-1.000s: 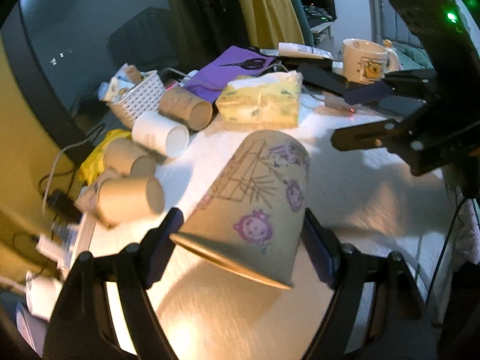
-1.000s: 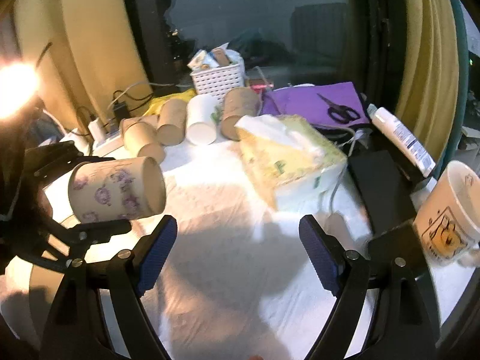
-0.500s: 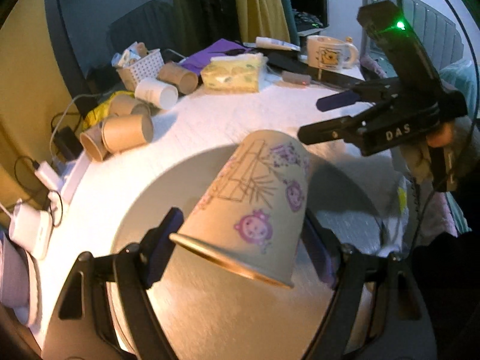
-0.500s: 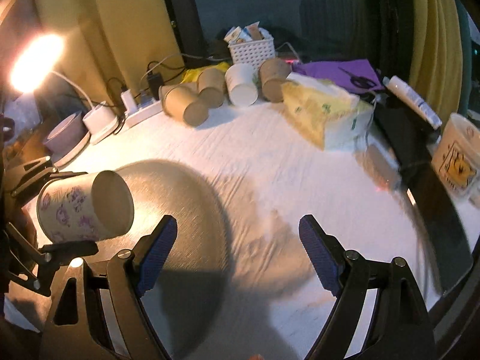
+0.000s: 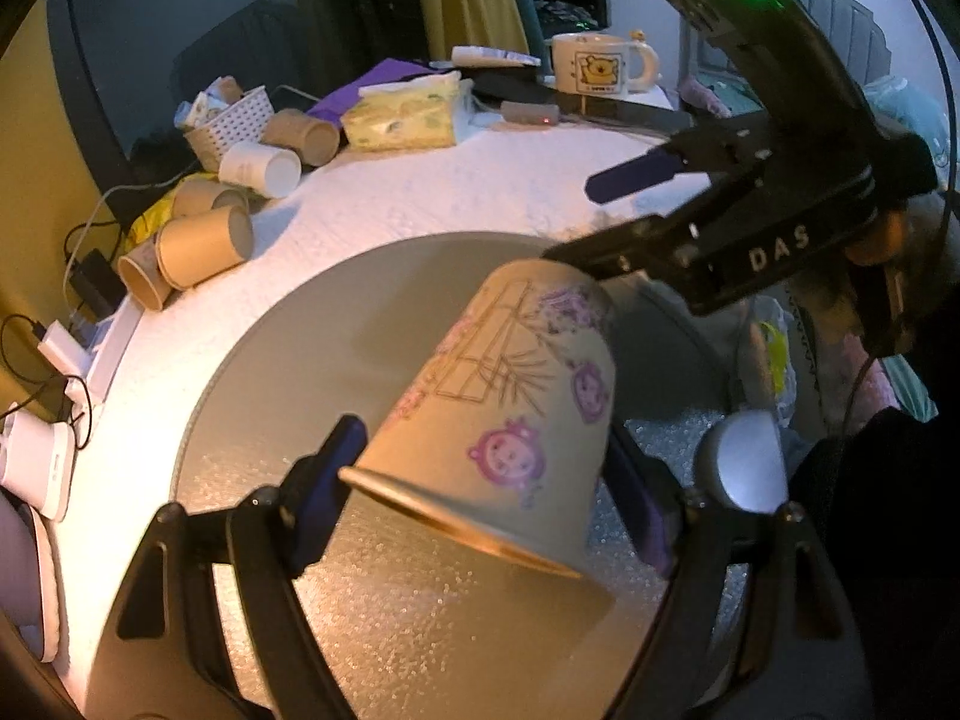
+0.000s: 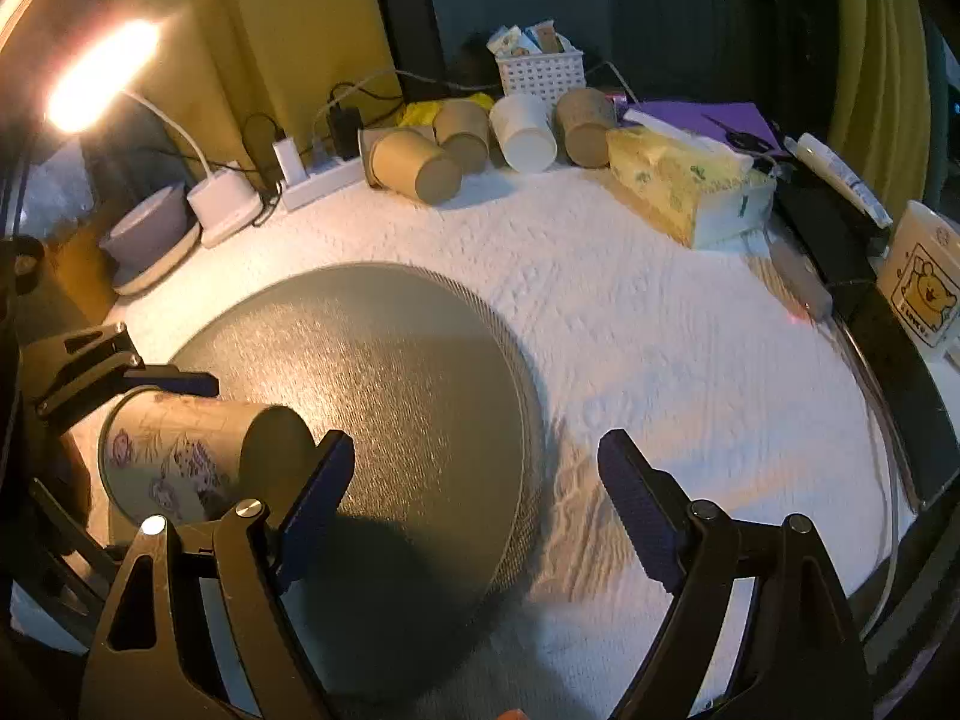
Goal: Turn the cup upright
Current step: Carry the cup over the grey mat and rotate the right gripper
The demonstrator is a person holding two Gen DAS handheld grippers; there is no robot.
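Note:
My left gripper (image 5: 486, 498) is shut on a paper cup (image 5: 510, 420) printed with pink pig faces. The cup is tilted, its closed base pointing away and up, its open rim toward the camera. It hangs above a round grey mat (image 5: 384, 600). In the right wrist view the same cup (image 6: 186, 456) lies sideways at the left between the left gripper's fingers, base toward the middle of the mat (image 6: 420, 396). My right gripper (image 6: 474, 492) is open and empty above the mat's near edge. It also shows in the left wrist view (image 5: 606, 216), open, beyond the cup.
Several brown and white paper cups (image 6: 456, 144) lie on their sides at the back of the white cloth (image 6: 660, 330). A tissue box (image 6: 690, 186), white basket (image 6: 540, 69), bear mug (image 6: 924, 276), power strip (image 6: 312, 180) and a lit lamp (image 6: 96, 78) ring the table.
Both grippers have drawn back toward the near side of the table, so the back clutter looks farther off. The cup stays clamped in the left gripper at the same tilt, now over the mat.

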